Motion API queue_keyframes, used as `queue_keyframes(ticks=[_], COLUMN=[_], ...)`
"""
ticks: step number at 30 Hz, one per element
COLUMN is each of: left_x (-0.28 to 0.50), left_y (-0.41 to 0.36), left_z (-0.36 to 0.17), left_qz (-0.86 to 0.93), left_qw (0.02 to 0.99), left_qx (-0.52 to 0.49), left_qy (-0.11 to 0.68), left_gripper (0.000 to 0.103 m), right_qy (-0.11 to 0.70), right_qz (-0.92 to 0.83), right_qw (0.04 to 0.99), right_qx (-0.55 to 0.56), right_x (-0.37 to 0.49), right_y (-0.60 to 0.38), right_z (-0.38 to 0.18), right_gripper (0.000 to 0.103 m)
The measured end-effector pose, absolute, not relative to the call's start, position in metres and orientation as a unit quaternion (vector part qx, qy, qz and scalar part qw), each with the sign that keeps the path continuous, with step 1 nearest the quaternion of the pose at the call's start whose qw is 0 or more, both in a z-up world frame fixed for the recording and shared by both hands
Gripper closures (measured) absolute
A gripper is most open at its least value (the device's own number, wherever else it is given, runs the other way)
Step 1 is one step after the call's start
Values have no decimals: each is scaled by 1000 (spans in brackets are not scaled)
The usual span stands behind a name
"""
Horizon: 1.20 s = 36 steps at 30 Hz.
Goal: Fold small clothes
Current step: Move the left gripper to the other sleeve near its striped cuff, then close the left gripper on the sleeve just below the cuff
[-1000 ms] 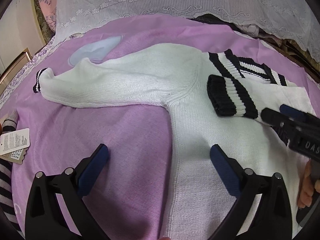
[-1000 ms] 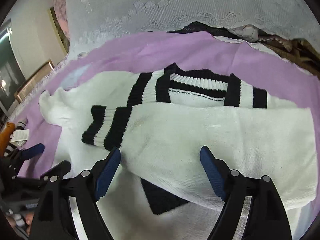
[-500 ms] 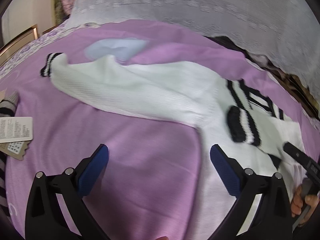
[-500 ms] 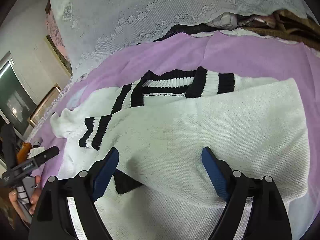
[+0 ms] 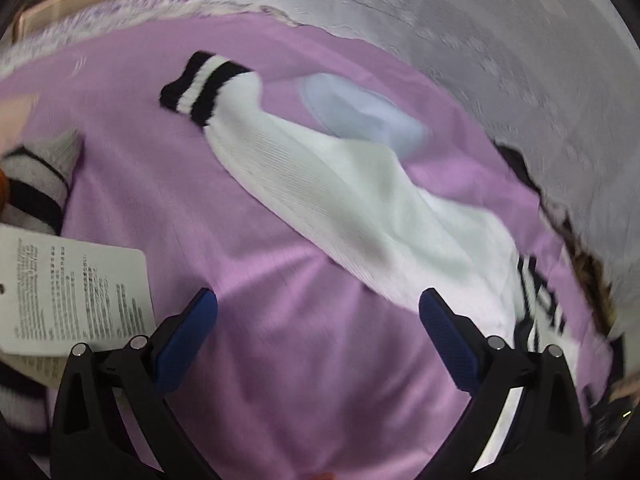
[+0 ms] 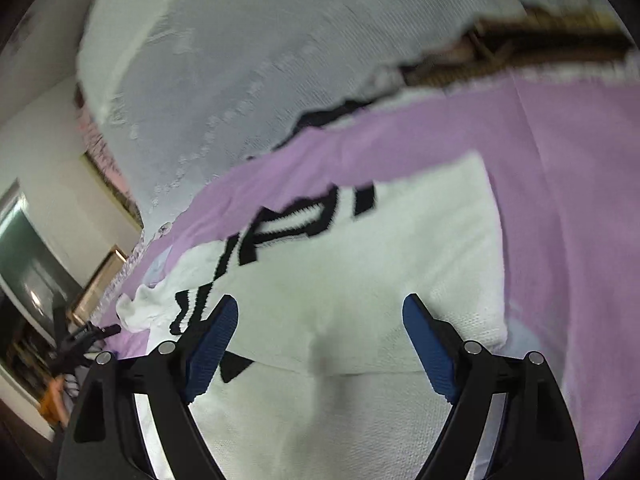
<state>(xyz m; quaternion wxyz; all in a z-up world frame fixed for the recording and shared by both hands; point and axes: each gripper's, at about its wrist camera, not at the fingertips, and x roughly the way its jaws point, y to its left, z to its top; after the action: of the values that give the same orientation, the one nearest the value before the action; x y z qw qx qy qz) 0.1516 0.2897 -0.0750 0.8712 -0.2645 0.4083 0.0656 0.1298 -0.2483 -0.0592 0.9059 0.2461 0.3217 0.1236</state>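
A small white knit sweater [image 6: 360, 272] with black-and-white striped collar and cuffs lies on a purple sheet [image 5: 280, 360]. One sleeve is folded across its body. The other sleeve [image 5: 332, 184] stretches out to the left, ending in a striped cuff [image 5: 204, 84]. My left gripper [image 5: 318, 328] is open and empty above the purple sheet, just short of that sleeve. My right gripper [image 6: 318, 336] is open and empty over the folded sweater body.
A white lace cover [image 5: 500, 40] lies behind the sheet. A paper tag [image 5: 72, 288] and a striped garment [image 5: 36, 184] lie at the left. A pale blue patch [image 5: 360, 112] sits beside the sleeve. Dark clothes [image 6: 540, 40] lie at the back right.
My left gripper has swung left, from over the sweater body to face the outstretched sleeve and its cuff. My right gripper has tilted and shifted over the folded body. Both stay open.
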Motion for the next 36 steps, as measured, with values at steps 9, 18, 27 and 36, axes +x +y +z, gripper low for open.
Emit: queue_keyframes(ticks=[9, 18, 27, 36], left_x=[176, 185, 184, 171], left_y=[315, 345, 365, 358], left_z=[-76, -87, -97, -95], left_qz=[52, -31, 5, 23], left_qw=[880, 857, 849, 855], left_qx=[-321, -436, -453, -424], left_qy=[345, 274, 271, 297], left_gripper=[4, 4, 46, 42], right_qy=[340, 341, 341, 340], right_qz=[132, 141, 141, 145], right_qw=[894, 890, 890, 889], right_qx=[259, 267, 267, 272], right_x=[134, 135, 134, 134], right_y=[-246, -248, -248, -249], right_z=[-71, -72, -72, -72], right_gripper=[17, 14, 14, 13])
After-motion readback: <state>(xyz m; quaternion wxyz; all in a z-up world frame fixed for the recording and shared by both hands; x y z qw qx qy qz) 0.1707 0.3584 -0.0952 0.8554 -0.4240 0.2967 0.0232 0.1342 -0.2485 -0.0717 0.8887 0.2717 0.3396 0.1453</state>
